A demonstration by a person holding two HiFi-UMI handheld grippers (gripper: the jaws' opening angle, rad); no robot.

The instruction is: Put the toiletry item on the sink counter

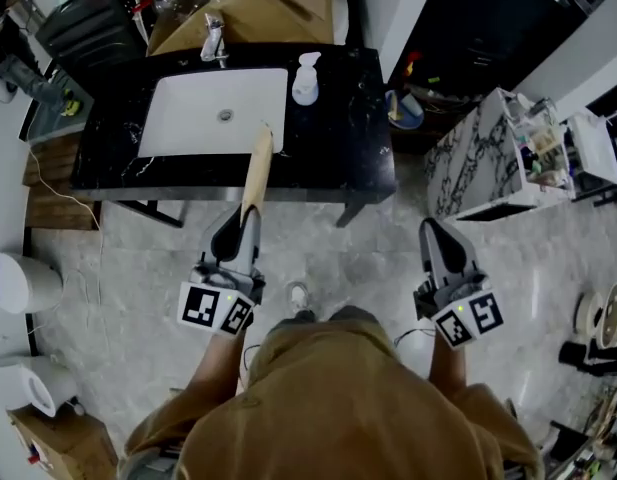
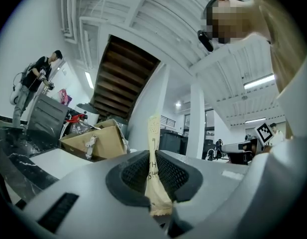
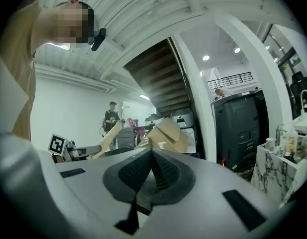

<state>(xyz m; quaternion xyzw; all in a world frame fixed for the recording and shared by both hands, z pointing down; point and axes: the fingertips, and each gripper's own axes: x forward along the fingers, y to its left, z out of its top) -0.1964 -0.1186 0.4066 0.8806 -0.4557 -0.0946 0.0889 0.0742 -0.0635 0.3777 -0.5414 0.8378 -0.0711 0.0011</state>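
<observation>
Tan paper sleeve, long and thin, lettered like a toothbrush packet [image 1: 256,173] – the left gripper [image 1: 246,218] is clamped narrowly on its near end, pads pressing both sides. In the head view the packet crosses the front edge of the black marble bench [image 1: 338,138], its tip over the front right corner of the white basin [image 1: 203,113]. A white pump bottle [image 1: 305,78] stands at the back edge, just right of the basin. The right gripper [image 1: 435,230] hangs short of the bench – jaws together, holding nothing.
</observation>
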